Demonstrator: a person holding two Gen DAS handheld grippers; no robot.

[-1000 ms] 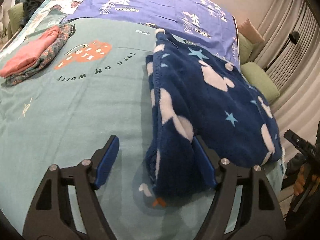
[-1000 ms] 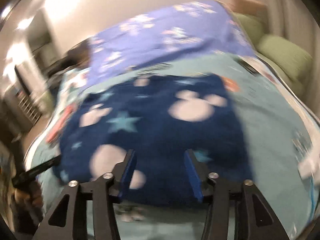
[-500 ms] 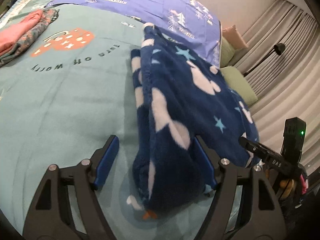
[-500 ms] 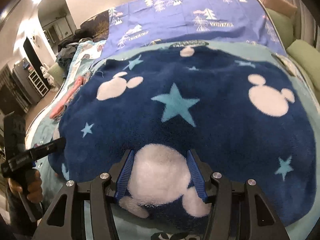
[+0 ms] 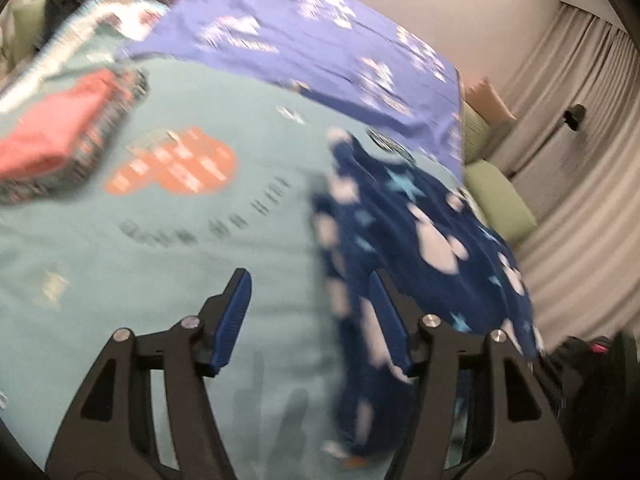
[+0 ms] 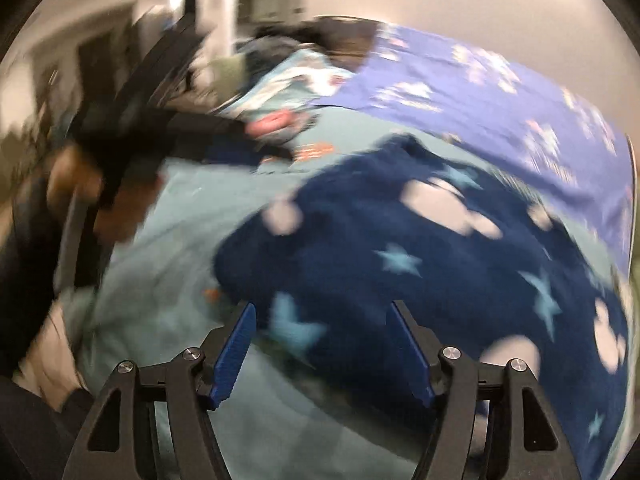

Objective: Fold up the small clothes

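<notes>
Navy fleece garment (image 6: 420, 256) is lying folded on the bed (image 5: 160, 280); left tongs (image 5: 310, 320) are closing empty, right tongs (image 6: 324, 352) are opening off it beside finished pink stack (image 5: 52, 140).

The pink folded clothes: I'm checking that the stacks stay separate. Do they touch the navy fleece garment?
Apart. In the left wrist view, bare teal bedspread lies between the pink folded clothes and the navy fleece garment.
</notes>
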